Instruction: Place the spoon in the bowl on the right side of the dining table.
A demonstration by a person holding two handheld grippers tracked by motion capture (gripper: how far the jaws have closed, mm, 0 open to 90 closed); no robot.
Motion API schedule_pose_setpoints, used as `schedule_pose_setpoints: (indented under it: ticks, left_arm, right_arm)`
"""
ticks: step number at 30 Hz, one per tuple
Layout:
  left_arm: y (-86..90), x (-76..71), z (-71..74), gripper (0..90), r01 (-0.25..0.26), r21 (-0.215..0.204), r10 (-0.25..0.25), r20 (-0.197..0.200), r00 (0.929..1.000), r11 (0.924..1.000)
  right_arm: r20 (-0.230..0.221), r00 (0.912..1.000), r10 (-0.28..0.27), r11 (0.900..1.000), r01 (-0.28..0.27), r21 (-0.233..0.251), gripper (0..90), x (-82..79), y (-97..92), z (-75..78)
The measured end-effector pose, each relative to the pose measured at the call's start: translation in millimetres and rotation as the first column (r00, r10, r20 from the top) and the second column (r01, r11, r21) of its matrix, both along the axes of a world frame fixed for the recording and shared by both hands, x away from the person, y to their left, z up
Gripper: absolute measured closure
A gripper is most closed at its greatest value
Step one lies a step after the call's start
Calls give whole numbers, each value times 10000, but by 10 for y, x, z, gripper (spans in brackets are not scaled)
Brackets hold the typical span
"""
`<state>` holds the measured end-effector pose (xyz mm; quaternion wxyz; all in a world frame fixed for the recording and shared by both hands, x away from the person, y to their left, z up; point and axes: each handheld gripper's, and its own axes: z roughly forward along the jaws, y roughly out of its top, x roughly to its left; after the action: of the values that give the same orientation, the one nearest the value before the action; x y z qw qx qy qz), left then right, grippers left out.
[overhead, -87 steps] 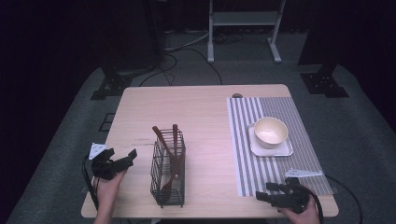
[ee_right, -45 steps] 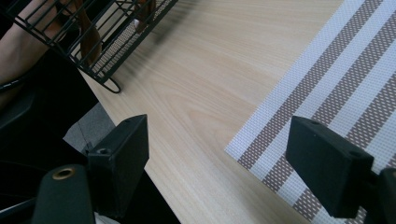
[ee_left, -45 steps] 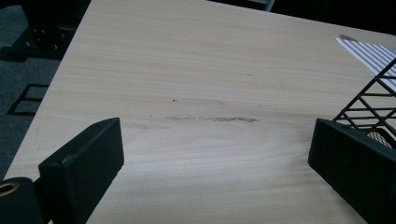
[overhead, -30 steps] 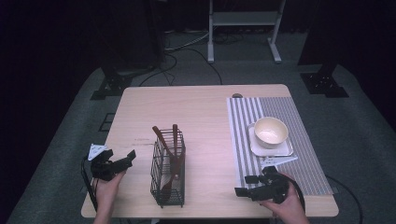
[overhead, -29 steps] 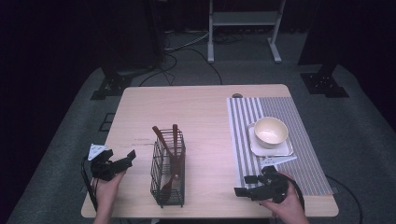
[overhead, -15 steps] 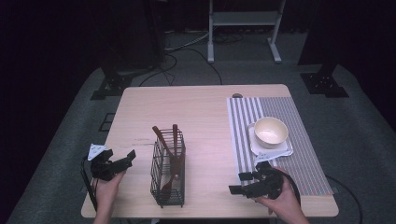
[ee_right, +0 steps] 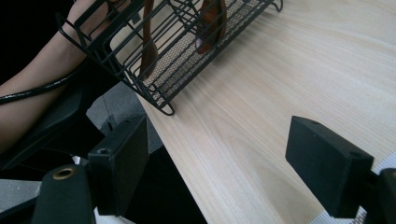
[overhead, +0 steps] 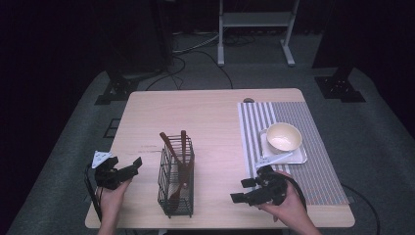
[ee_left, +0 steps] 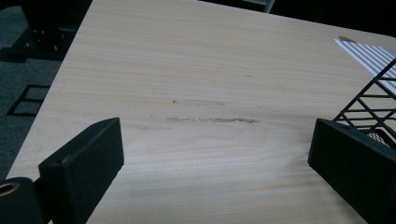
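Black wire-mesh utensil basket (overhead: 176,185) holding upright brown wooden utensils (overhead: 183,159), standing between the grippers at the table's near edge; right gripper (overhead: 241,191), jaws spread, faces it; left gripper (overhead: 133,164) likewise spread, nearer.

A pale wooden surface (overhead: 205,122) stands on grey carpet (overhead: 73,147). Behind it, a white metal rack (overhead: 254,19) and dark surroundings.
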<state>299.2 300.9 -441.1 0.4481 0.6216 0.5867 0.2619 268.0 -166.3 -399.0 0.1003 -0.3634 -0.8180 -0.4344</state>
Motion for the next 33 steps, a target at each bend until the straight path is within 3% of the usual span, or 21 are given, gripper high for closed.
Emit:
schedule_pose_setpoints:
  ticks: [22, 33]
  left_arm:
    - [-4, 5, -3, 26, 24, 47, -24, -5, 10000, 10000]
    - [-5, 7, -6, 26, 59, 80, -59, -21, 10000, 10000]
  right_arm:
    - [183, 9987, 467, 9960, -451, -767, 214, 153, 372, 286]
    - [180, 9980, 612, 9942, -593, -901, 217, 210, 513, 364]
